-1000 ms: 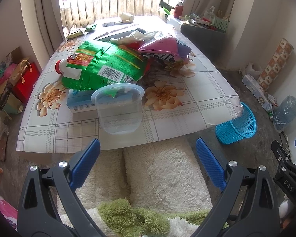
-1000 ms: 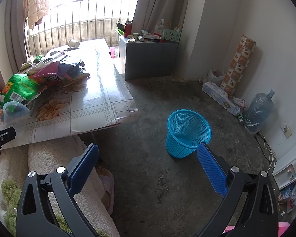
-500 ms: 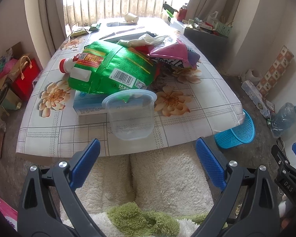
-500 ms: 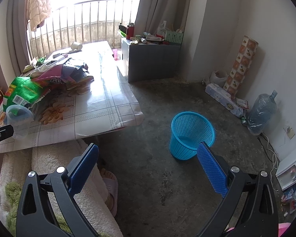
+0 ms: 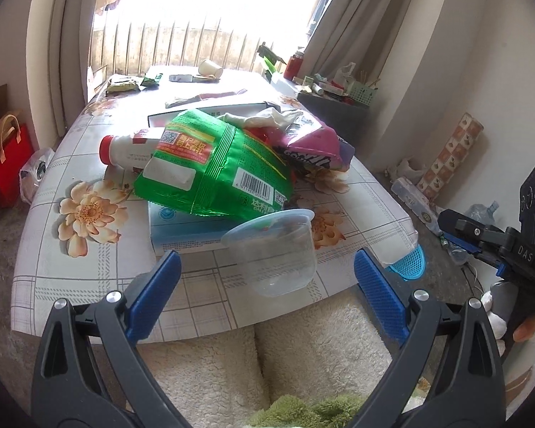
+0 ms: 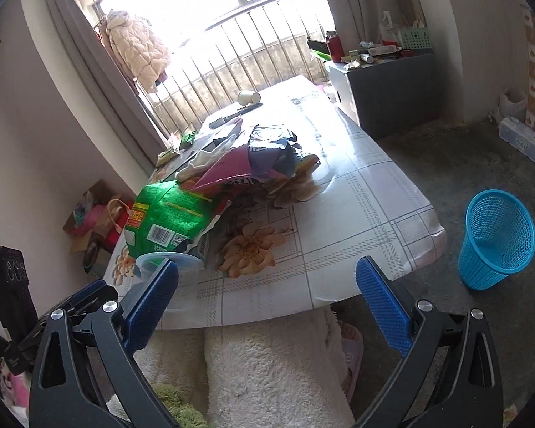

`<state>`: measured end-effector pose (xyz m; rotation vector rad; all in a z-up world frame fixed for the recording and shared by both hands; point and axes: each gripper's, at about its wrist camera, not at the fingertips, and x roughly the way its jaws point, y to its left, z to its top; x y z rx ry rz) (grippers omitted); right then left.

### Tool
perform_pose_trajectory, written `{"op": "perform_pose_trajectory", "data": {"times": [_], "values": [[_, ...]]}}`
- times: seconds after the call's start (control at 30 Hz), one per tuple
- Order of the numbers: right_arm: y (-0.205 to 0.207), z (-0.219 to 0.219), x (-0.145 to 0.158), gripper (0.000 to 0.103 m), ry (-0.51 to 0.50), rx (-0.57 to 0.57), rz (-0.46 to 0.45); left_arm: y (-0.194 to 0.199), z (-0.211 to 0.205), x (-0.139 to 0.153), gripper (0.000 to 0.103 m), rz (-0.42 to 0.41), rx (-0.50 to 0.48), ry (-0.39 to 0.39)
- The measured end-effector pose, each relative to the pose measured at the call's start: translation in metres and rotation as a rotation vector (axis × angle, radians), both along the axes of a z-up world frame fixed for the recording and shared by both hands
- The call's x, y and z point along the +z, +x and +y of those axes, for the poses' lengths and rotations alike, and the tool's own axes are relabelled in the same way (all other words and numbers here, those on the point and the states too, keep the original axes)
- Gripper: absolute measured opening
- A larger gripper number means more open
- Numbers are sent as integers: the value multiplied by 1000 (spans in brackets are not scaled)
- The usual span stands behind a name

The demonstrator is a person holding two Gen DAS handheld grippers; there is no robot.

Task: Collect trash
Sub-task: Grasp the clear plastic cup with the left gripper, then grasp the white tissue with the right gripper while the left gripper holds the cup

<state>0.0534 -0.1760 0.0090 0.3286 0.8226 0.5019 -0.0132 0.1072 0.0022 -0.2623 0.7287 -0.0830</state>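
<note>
A clear plastic cup (image 5: 276, 249) lies tilted at the near edge of the floral table (image 5: 89, 271). Behind it lie a green snack bag (image 5: 210, 171), a white bottle with a red cap (image 5: 125, 149), a pink bag (image 5: 310, 142) and a light blue box (image 5: 182, 228). My left gripper (image 5: 267, 285) is open just in front of the cup, not touching it. My right gripper (image 6: 267, 296) is open and empty before the table's near edge. The blue mesh bin (image 6: 495, 239) stands on the floor to the right.
A paper cup (image 5: 210, 67) and small wrappers (image 5: 125, 83) lie at the table's far end. A white fluffy seat (image 5: 267, 363) is below both grippers. A grey cabinet (image 6: 392, 85) stands at the right, red bags (image 5: 3, 164) at the left.
My left gripper has moved closer to the clear cup. My right gripper has swung left, from the bin toward the table and its pile.
</note>
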Motion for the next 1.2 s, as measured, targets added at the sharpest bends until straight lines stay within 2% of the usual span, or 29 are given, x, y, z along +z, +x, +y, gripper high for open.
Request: {"op": "perform_pose_trajectory", "data": {"times": [0.07,0.17,0.23,0.33,0.4,0.43,0.5,0.67,0.83,1.07,1.2], "values": [[11,13,-3,91,48,38,27,11,-8,-3,93,14,-36,-22],[18,25,-3,91,85,58,36,31,-15,-18,93,65,-46,-45],[19,28,-5,91,100,67,50,44,-15,-30,93,110,-19,-54],[21,29,-12,91,94,74,84,55,-11,-44,93,134,17,-73],[26,26,-20,90,93,73,113,60,-10,-49,85,137,22,-76],[27,25,-22,89,92,71,123,61,-10,-51,75,144,27,-74],[29,23,-25,89,92,68,136,63,-7,-55,70,160,20,-105],[33,21,-31,88,88,69,151,54,-8,-54,70,129,5,-93],[47,16,-30,82,121,79,177,33,-13,-51,70,76,-46,-38],[90,12,5,76,212,87,159,10,-20,-44,70,5,-105,-8],[123,33,34,76,225,149,151,1,-16,-31,70,-56,-100,-8]]}}
